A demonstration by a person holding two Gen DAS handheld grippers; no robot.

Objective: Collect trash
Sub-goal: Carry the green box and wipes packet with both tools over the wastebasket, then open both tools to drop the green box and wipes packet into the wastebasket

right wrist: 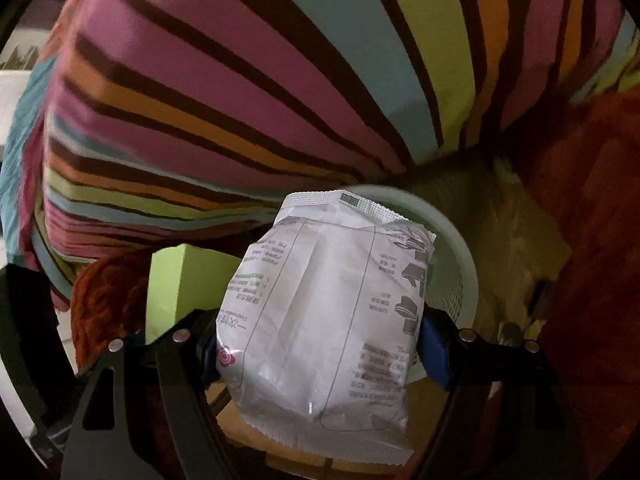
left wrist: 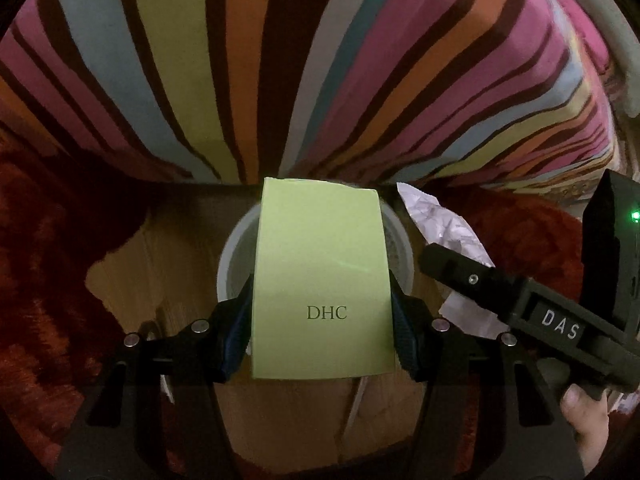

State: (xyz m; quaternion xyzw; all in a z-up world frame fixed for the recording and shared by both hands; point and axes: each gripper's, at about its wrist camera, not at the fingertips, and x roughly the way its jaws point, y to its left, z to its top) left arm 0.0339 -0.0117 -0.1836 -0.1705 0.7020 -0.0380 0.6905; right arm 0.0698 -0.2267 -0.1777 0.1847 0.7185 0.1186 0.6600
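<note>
Left claw: my left gripper (left wrist: 322, 320) pinches the green carton (left wrist: 320, 280) by its two long edges, directly over the bin (left wrist: 394, 240).
Right claw: my right gripper (right wrist: 320, 344) squeezes the white foil packet (right wrist: 324, 312) across its middle, above the bin's mesh wall (right wrist: 456, 280).
Carton feel: I judge it light and stiff, probably hollow; edge grip suits it, hard pressure would crush it.
Packet feel: soft, crinkly, slippery film; a mid-body pinch seems safest.
Bin contents: hidden behind both items, so I cannot tell.
Surroundings: striped bedding (left wrist: 280, 60) beside it, red rug (left wrist: 48, 260) below.
</note>
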